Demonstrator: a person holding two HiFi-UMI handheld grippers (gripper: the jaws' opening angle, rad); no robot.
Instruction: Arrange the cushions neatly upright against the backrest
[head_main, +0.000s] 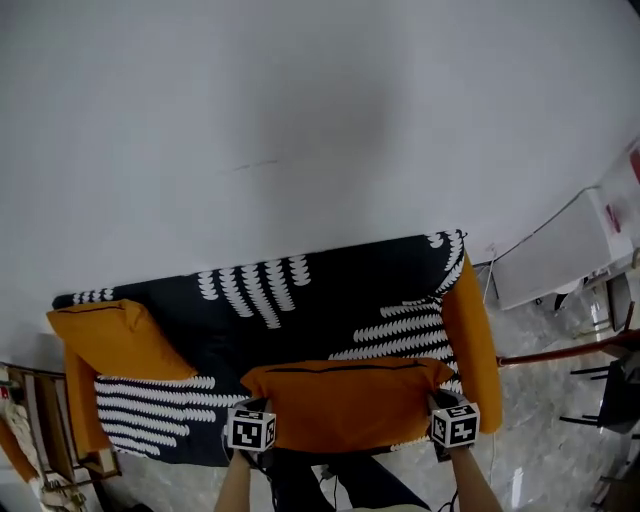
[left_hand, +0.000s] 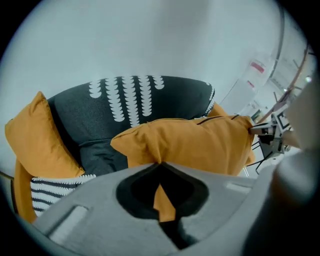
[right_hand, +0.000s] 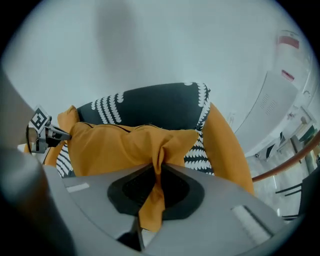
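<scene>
An orange cushion (head_main: 345, 400) hangs in front of the dark sofa (head_main: 330, 300), held at both lower corners. My left gripper (head_main: 252, 428) is shut on its left corner, with orange fabric pinched between the jaws (left_hand: 162, 200). My right gripper (head_main: 455, 424) is shut on the right corner, where bunched cloth (right_hand: 155, 192) runs through the jaws. A second orange cushion (head_main: 118, 338) leans in the sofa's left corner against the backrest (left_hand: 30, 140). The sofa's orange right armrest (head_main: 470, 330) shows beside the held cushion.
A white wall (head_main: 300, 120) rises behind the sofa. A white appliance (head_main: 560, 250) stands at the right on a marbled floor. Chair legs and a wooden rail (head_main: 570, 350) are at the far right. A wooden frame (head_main: 35, 420) stands left of the sofa.
</scene>
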